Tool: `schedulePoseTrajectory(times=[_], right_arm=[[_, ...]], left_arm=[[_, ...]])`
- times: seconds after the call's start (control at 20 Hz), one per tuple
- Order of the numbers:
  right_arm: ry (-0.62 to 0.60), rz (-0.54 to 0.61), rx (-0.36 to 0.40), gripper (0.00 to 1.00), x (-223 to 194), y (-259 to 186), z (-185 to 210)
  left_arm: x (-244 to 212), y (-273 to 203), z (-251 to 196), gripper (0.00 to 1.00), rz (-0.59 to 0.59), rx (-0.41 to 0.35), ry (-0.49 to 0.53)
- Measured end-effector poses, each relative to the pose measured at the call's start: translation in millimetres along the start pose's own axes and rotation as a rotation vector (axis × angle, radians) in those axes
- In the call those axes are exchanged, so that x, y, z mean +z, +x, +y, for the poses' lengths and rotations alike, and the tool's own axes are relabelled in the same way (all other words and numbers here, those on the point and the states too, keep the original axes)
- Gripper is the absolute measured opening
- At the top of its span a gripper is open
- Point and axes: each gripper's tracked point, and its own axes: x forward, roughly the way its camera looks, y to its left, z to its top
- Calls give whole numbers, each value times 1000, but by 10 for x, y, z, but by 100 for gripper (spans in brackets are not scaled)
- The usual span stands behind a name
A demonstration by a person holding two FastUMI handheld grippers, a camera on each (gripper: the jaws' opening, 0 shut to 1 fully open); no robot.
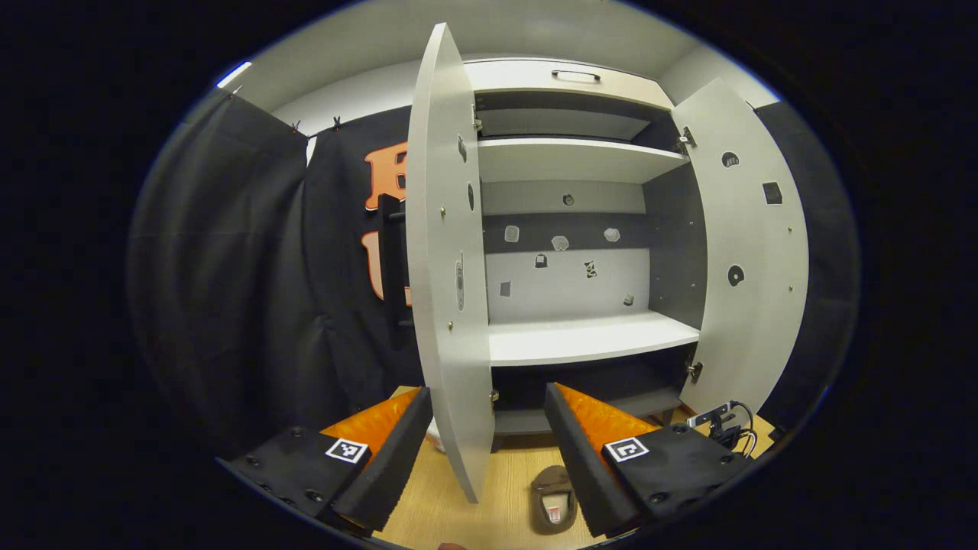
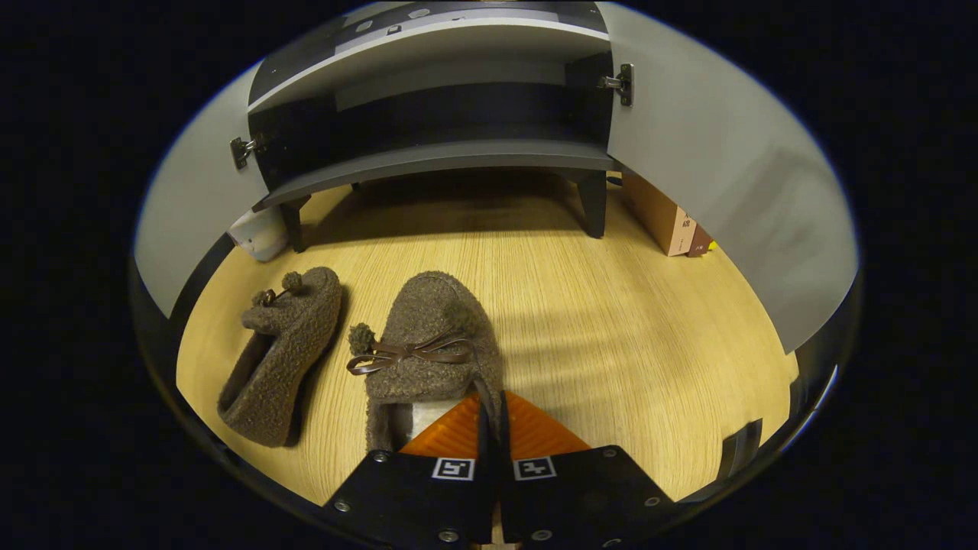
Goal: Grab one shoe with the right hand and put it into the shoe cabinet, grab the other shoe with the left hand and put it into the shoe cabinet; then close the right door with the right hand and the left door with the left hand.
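Right tongs (image 2: 493, 416) pinch heel rim of the nearer shoe (image 2: 428, 336), frame centre, on the floor (image 2: 611, 321); other shoe (image 2: 279, 351) lies left; left tongs (image 1: 487, 447) spread, idle; cabinet (image 1: 581, 336) doors open, nothing stored yet, both doors left

shoes (image 2: 428, 336): fuzzy brown fleece, glossy leather-like bow
floor (image 2: 611, 328): pale wood-grain, smooth
cabinet doors (image 1: 447, 252): matt grey board
hinges (image 2: 620, 82): shiny metal

Wooden floor (image 2: 611, 321) held two fuzzy brown shoes: one (image 2: 432, 336) in middle, other (image 2: 283, 351) beside it, apart. Shoe cabinet (image 2: 443, 156) stood on legs. Cardboard box (image 2: 661, 214) sat near right door.
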Motion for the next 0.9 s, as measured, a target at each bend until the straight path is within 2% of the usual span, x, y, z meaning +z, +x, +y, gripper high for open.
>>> schedulePoseTrajectory(times=[0.05, 0.2, 0.5, 0.65, 0.9], right_arm=[[9, -3, -2, 4, 33, -46, 2], [27, -20, -8, 3, 256, -293, -43], [75, -135, -35, 3, 1077, -1094, -6], [58, -208, -27, 3, 1478, -1417, 119], [46, -322, 9, 3, 2201, -1907, 329]], left_arm=[[3, 17, 1, 94, -1, -2, 0], [0, 48, -35, 97, -7, -14, -1], [2, 104, -137, 97, -26, -36, 16], [-18, 99, -168, 94, -36, -49, 6], [-48, 127, -195, 99, -30, -65, -17]])
